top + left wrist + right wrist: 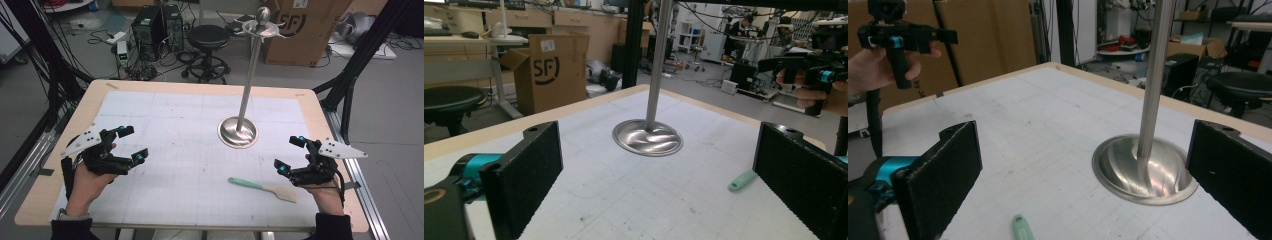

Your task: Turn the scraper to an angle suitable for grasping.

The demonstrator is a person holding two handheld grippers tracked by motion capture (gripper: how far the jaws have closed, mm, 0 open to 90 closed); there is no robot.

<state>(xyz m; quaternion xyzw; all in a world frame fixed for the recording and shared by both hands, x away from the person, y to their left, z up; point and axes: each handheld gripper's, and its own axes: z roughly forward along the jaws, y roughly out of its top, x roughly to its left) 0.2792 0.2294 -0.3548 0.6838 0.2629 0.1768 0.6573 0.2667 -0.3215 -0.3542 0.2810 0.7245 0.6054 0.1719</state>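
Note:
A metal stand (238,132) with a round base, a tall pole and hooks at its top rises right of the table's middle. A spatula (262,188) with a green handle and a pale blade lies flat near the front edge, right of centre. My left gripper (133,144) hovers over the mat at the left, open and with nothing between its fingers. My right gripper (290,153) is held at the right, just beyond the spatula's blade, also open. In the left gripper view the stand's base (647,137) and the handle tip (741,181) lie ahead. The right gripper view has the base (1143,170) and the handle tip (1022,227).
A white gridded mat (190,115) covers the wooden table (320,115). On the floor beyond the far edge are a black stool (207,37), a cardboard box (300,30) and computer towers (155,25). Black frame posts (350,75) flank the table.

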